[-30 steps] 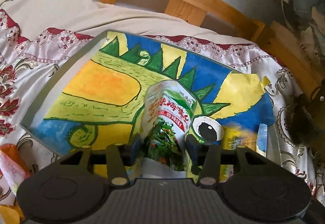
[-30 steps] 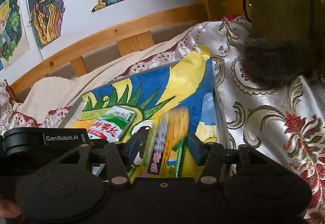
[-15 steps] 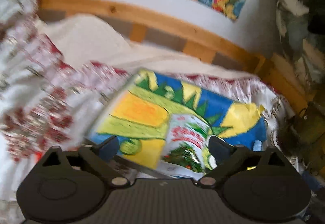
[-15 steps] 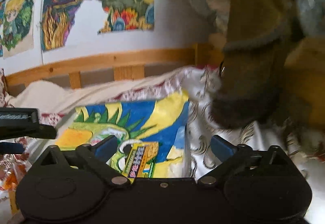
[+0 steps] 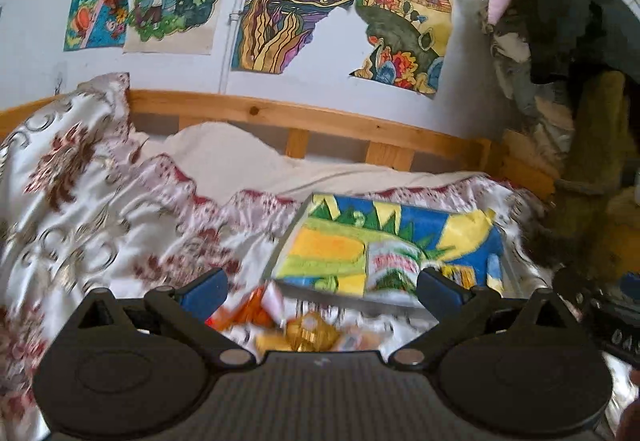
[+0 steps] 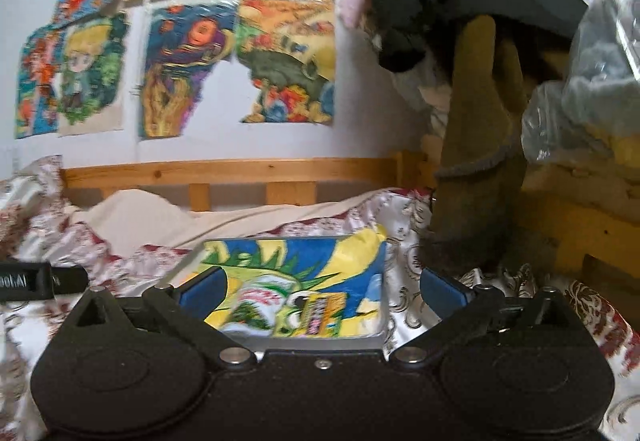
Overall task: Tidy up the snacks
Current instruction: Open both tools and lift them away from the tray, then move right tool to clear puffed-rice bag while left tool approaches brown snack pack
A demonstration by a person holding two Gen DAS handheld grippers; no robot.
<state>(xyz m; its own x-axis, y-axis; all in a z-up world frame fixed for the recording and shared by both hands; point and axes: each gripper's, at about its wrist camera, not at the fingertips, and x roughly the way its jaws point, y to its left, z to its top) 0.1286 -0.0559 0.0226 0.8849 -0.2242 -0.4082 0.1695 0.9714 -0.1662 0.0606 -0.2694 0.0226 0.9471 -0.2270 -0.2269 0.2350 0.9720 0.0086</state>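
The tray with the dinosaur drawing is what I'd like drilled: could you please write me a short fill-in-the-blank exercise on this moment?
1. The tray holds ____ snack packets.
2. The green-and-white packet lies to the ____ of the yellow packet in the right wrist view.
3. The left gripper and right gripper both have their jaws ____.
4. The orange and gold wrappers near the left gripper lie ____ the tray.

Missing words: two; left; open; outside

Glossy satin bedspread [image 5: 92, 225], wooden rail [image 5: 280, 113]
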